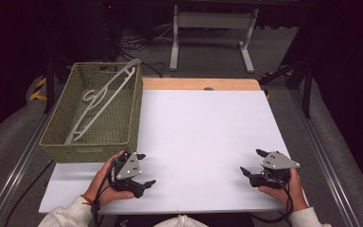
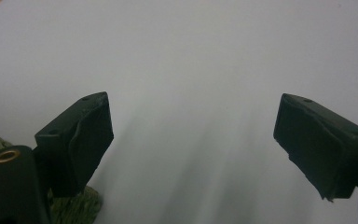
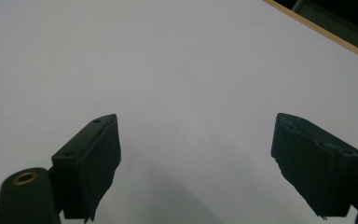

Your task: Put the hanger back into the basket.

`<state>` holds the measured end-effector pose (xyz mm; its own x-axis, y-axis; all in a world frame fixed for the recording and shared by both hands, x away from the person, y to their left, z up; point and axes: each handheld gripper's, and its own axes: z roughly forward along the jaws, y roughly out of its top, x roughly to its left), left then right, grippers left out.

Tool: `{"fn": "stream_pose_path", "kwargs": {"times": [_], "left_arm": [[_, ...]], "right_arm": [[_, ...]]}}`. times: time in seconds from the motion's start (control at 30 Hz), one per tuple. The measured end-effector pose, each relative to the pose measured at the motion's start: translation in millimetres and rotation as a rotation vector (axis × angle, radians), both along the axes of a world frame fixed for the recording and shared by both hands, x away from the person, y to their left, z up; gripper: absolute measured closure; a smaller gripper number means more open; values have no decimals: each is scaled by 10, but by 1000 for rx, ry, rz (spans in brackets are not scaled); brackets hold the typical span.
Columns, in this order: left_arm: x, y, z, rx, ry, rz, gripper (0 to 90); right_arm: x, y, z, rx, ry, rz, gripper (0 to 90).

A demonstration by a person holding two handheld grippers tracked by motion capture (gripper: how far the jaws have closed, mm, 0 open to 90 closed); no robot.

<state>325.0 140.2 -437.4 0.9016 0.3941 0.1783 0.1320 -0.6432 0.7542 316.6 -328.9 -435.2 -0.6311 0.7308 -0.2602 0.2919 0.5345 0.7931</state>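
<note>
Both hands rest at the desk's [image 1: 203, 123] near edge, the left tool [image 1: 145, 169] and right tool [image 1: 251, 161] each with jaws spread apart and gripping nothing. At the desk's left edge stands a woven basket [image 1: 61, 123], a white hanger [image 1: 105, 97] leaning inside it

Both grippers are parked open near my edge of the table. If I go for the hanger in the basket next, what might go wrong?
1. The white hanger leans tilted, its top end over the far rim of the woven basket; lifting it could snag the weave or tip the basket.
2. The basket sits at the table's left edge; a push might shift it off.
3. The left gripper is right beside the basket's near wall and could bump it.
</note>
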Motion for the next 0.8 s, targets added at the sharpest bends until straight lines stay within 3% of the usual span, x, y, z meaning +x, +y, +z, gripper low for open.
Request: {"fn": "stream_pose_path", "kwargs": {"times": [0.37, 0.5, 0.6, 0.67, 0.8], "left_arm": [[-61, 278, -185, -4, 86, 47, 118], [-76, 399, -207, -42, 110, 72, 104], [-74, 456, -240, -23, 111, 97, 92], [-74, 492, -249, -41, 134, 108, 87], [-75, 518, -255, -37, 132, 115, 77]], "right_arm": [[-87, 28, -15, 6, 0, 19, 158], [-101, 52, -21, 3, 2, 31, 157], [-113, 68, -24, 0, 2, 35, 157], [-123, 78, -27, -6, 2, 40, 157], [-134, 77, -26, -5, -2, 40, 157]]}}
